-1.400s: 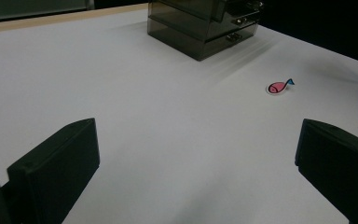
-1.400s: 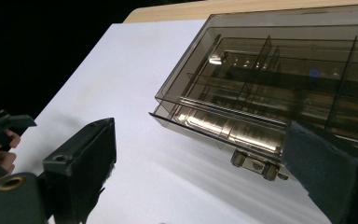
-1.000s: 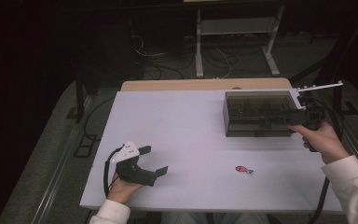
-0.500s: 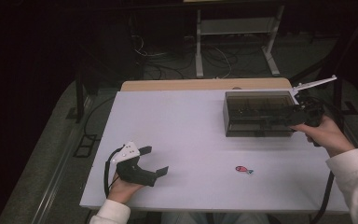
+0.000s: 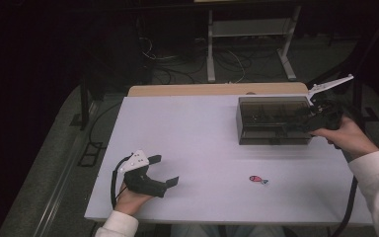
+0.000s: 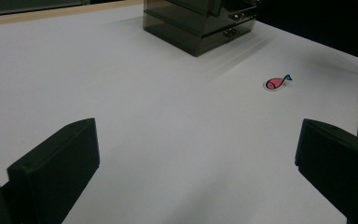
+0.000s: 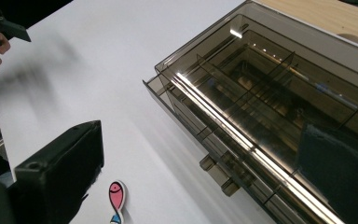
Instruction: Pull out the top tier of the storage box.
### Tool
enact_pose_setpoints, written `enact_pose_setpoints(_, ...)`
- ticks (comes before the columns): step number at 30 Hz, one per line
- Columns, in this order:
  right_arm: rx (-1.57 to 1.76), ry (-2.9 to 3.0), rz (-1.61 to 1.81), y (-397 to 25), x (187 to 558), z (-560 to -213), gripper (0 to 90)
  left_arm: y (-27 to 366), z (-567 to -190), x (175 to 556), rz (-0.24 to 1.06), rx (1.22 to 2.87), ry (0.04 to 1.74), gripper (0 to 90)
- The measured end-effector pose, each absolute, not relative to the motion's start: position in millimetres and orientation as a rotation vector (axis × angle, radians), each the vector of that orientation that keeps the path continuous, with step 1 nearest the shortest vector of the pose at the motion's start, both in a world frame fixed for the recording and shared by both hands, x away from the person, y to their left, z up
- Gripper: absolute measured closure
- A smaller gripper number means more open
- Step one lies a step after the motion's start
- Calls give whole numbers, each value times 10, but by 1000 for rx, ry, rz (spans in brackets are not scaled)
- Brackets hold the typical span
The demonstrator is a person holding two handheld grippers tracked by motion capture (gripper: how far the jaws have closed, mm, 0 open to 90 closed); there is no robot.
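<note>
Two tongs in play, both gaping wide and holding nothing. Your right tongs (image 5: 301,120) now sit at the right end of the smoked drawer organizer (image 5: 271,121), one jaw over its top and the other out front; a second ago they hung a little farther back off that end, and the white plate on top has tipped upward since. My read: you are closing in on the organizer, most likely for a drawer pull (image 7: 208,163), though no jaw touches a pull yet as far as the right gripper view tells.

Your left tongs (image 5: 164,171) have not moved: they rest low at the near left of the white tabletop (image 5: 197,133), well apart from everything.

Count:
- one organizer, at the far right of the tabletop, drawers shut or nearly so; two drawer fronts with pulls are visible in the left gripper view
- one pink fish sticker (image 5: 258,179), blue tail, lying flat on the near right, unchanged in place, apart from the organizer
- two hands, one per tongs

The organizer's contents are too dark to make out.
</note>
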State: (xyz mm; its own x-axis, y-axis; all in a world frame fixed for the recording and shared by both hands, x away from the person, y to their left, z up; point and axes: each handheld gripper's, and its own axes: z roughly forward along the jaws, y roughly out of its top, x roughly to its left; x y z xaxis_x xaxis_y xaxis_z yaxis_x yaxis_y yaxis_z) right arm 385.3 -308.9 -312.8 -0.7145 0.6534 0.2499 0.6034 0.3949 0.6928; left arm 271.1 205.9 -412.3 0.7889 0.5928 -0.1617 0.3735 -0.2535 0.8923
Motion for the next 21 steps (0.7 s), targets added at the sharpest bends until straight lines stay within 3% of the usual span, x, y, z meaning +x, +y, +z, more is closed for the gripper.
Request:
enact_pose_setpoints(17, 906, 2631, 1142, -3056, 3958, -3029, 9, 2051, -4131, 2723, 245, 1885, 732, 0)
enact_pose_setpoints(21, 846, 2672, 1094, -3045, 3976, -2996, 60, 2044, -4134, 2723, 242, 1885, 734, 0)
